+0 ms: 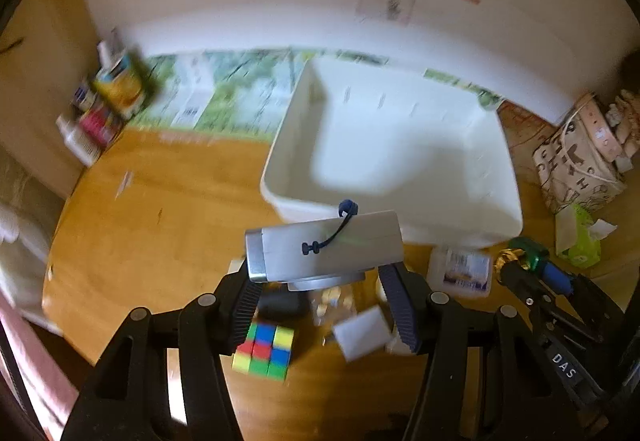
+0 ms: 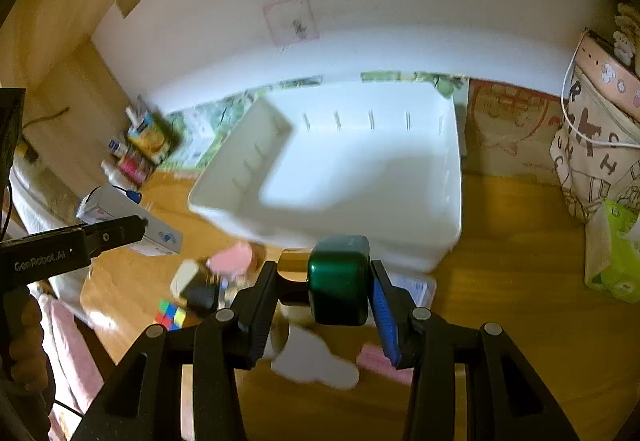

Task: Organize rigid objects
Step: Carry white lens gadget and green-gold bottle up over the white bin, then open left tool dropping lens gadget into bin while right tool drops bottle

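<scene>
A silver box [image 1: 324,245] with a dark blue strap hangs above the wooden table, my left gripper [image 1: 320,277] shut on its two ends. It is just in front of the white bin's [image 1: 400,145] near wall. My right gripper [image 2: 324,273] is shut on a dark green block with a gold end [image 2: 340,281], held before the white bin's [image 2: 340,169] near right corner. In the right wrist view the left gripper [image 2: 132,229] and its silver box [image 2: 116,209] show at the left. The bin looks bare inside.
Below the grippers lie a colour cube [image 1: 264,351], a white card [image 1: 360,333], a labelled white box [image 1: 460,269] and pink pieces [image 2: 232,261]. Stacked packets [image 1: 112,97] stand far left. A printed bag [image 1: 576,161] and green tissue pack [image 1: 580,237] are at the right.
</scene>
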A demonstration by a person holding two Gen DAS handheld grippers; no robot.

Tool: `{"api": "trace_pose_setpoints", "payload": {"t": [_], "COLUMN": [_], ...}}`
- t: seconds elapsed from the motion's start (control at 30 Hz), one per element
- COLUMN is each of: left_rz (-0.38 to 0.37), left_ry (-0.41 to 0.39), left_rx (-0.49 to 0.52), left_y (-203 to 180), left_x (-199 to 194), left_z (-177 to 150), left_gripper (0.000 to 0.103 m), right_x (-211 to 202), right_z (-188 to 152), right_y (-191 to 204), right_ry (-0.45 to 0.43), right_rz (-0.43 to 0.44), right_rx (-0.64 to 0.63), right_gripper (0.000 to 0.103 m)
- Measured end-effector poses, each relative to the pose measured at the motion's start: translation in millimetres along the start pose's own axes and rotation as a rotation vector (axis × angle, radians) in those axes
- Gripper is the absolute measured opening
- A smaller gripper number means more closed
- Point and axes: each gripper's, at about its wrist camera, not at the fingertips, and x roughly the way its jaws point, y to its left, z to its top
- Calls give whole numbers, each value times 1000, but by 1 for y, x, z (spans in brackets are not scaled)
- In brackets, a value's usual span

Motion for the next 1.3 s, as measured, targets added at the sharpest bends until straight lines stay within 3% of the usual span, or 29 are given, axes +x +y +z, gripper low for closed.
{"api": "trace_pose_setpoints", "payload": {"t": [0.3,0.5,0.77,0.9,1.13,1.3], "left_rz": [-158,-239,-242,-232,-238,-223], "left_ry": [-105,-241,-302,-405,-421,-429], "left_rx": [103,120,149,173,186,179], "left_y": [-5,-11,-21,-23,-25,-24], "left_x": [19,31,54,47,41,36], "left_z": [24,38,49,48,48,47], "left_gripper": [61,61,61,61,62,74], "right_x": [24,40,59,67,69,62], "right_z": [18,22,24,25,28,30], "right_y": [-6,-13,-15,-11,-7,-2], "right_ry": [-111,-173,-196,-191,-215,-243], "right_rz": [-40,-85,-121,-119,-103,-91], "right_rx": [15,2,-15,-30,-35,-68], "right_gripper": [45,45,45,45,45,56]}}
